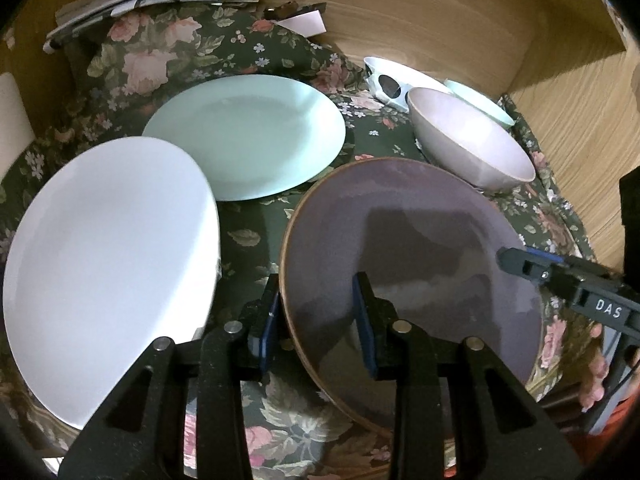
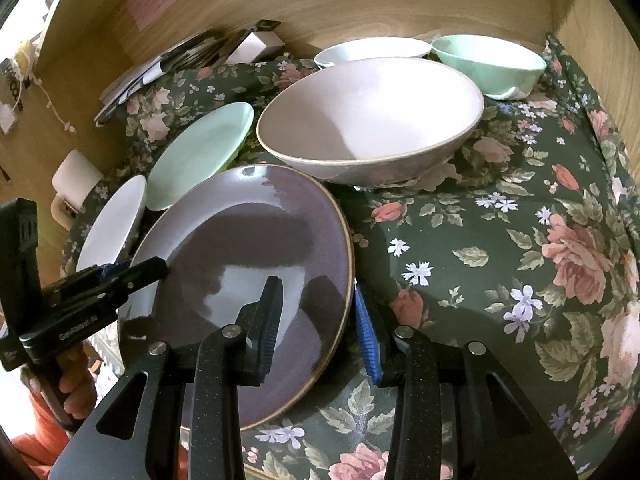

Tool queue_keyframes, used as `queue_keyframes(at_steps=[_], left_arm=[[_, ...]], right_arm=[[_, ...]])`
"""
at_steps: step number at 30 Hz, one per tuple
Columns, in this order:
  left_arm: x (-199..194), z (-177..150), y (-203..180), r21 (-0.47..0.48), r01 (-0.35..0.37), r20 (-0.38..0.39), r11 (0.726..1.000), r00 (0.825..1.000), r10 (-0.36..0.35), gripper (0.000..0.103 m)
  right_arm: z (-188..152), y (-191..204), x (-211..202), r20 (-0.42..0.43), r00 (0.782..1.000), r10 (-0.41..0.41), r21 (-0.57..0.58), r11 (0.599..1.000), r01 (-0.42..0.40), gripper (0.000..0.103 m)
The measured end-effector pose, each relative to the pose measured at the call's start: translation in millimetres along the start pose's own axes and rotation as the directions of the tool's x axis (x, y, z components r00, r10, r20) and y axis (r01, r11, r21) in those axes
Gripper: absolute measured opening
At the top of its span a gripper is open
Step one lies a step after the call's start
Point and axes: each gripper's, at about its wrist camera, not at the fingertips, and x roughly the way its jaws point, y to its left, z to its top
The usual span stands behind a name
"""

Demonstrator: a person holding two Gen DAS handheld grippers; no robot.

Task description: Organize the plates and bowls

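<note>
A purple plate [image 1: 412, 272] lies on the floral cloth, also in the right wrist view [image 2: 248, 264]. My left gripper [image 1: 316, 320] is open and straddles its left rim, one finger inside, one outside. My right gripper [image 2: 320, 320] is open and straddles its right rim the same way. A white plate [image 1: 108, 264] and a mint plate [image 1: 248, 136] lie to the left. A pale pink bowl [image 2: 368, 116] stands behind the purple plate, with a white bowl [image 2: 372, 50] and a mint bowl [image 2: 488, 64] at the back.
The floral cloth [image 2: 500, 240] covers a surface inside a wooden alcove with walls behind and to the right [image 2: 400, 4]. Folded papers [image 1: 140, 0] lie at the back left. A white mug [image 2: 74, 184] stands at the left edge.
</note>
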Motion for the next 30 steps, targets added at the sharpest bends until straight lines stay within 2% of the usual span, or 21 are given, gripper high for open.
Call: queue_keyframes(at_steps=[4,6,8,12,14,20,22,26,30], left_arm=[[-4,2,2,-0.002,-0.005,0.013,1.000,1.000,0.005,0.034],[-10,4,3,-0.001,-0.019,0.032,1.000,0.999,0.019,0.040],[-17,6,3,-0.001,-0.024,0.057,1.000,0.998,0.024,0.051],[-34,10,1,0.017,-0.028,0.111,0.999,0.993,0.026,0.059],[-40,12,0,0.020,-0.031,0.129,0.999,0.991,0.028,0.066],[-62,15,6,0.014,-0.066,0.181,0.998,0.982,0.062,0.076],[-66,14,11,0.005,-0.073,0.190,0.997,0.979,0.071,0.084],[-76,11,25,-0.013,-0.104,0.216,0.994,0.971,0.105,0.085],[-83,7,45,-0.055,-0.130,0.218,0.990,0.966,0.139,0.085]], right_arm=[[2,0,-4,0.007,1.000,-0.007,0.000,1.000,0.007,0.034],[3,1,-8,0.018,1.000,-0.011,-0.002,1.000,0.011,0.035],[4,2,-13,0.033,0.999,-0.019,-0.010,1.000,0.020,0.037],[7,7,-24,0.067,0.998,-0.015,-0.014,1.000,0.016,0.043],[9,11,-29,0.082,0.997,-0.010,-0.021,1.000,0.012,0.043],[18,35,-34,0.113,0.993,0.019,-0.082,0.997,-0.010,0.044],[22,45,-32,0.114,0.993,0.039,-0.106,0.994,-0.027,0.045],[28,64,-25,0.114,0.991,0.068,-0.148,0.988,-0.051,0.057],[35,84,-12,0.084,0.991,0.106,-0.180,0.980,-0.089,0.060]])
